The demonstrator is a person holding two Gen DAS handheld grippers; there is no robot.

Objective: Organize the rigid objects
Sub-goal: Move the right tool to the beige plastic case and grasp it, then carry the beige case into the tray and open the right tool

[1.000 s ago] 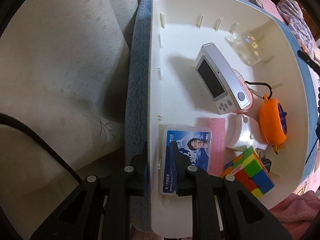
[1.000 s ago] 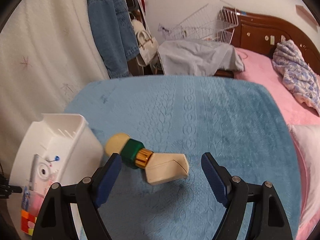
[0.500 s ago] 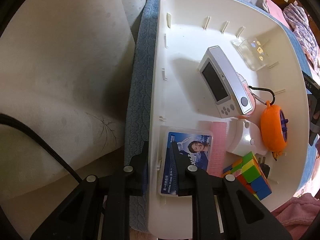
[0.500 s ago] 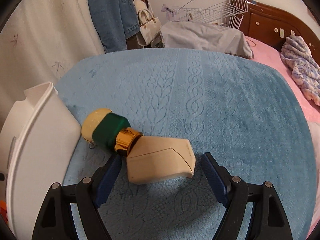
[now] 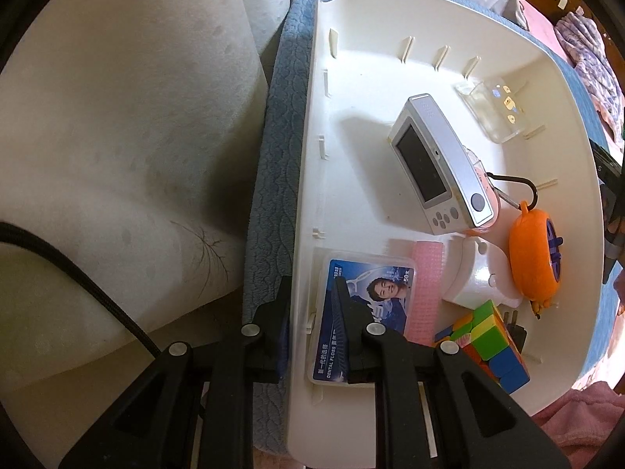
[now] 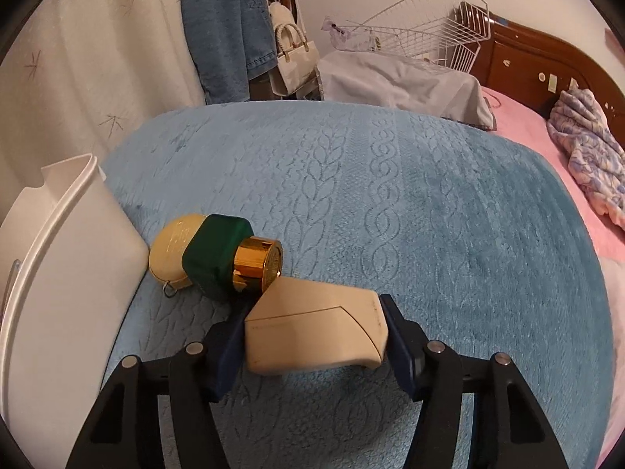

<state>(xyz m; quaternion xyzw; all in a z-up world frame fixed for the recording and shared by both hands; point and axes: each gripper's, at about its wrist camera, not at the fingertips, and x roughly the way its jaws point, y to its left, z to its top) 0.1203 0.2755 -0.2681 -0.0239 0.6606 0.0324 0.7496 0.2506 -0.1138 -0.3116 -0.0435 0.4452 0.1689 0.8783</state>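
Observation:
A beige wedge-shaped case (image 6: 316,332) lies on the blue blanket (image 6: 390,195). My right gripper (image 6: 312,336) has come down over it; its jaws are closing and the blue pads (image 6: 396,336) touch both ends of the case. Just behind lie a green bottle with a gold cap (image 6: 216,258) and a cream round case (image 6: 172,250), against the white bin (image 6: 58,273). My left gripper (image 5: 312,312) is shut on the bin's left wall (image 5: 308,156), one finger outside, one inside over a dental floss box (image 5: 367,305).
Inside the bin lie a silver camera (image 5: 441,164), an orange round gadget (image 5: 535,254), a colour cube (image 5: 484,344), a white plug-like piece (image 5: 476,273), a pink pad (image 5: 425,289) and a clear box (image 5: 496,109). A wire rack (image 6: 429,27) and pink bedding (image 6: 547,156) lie beyond.
My right gripper sank toward the beige case and its jaws narrowed until the pads met its ends. The left gripper kept its grip on the bin wall.

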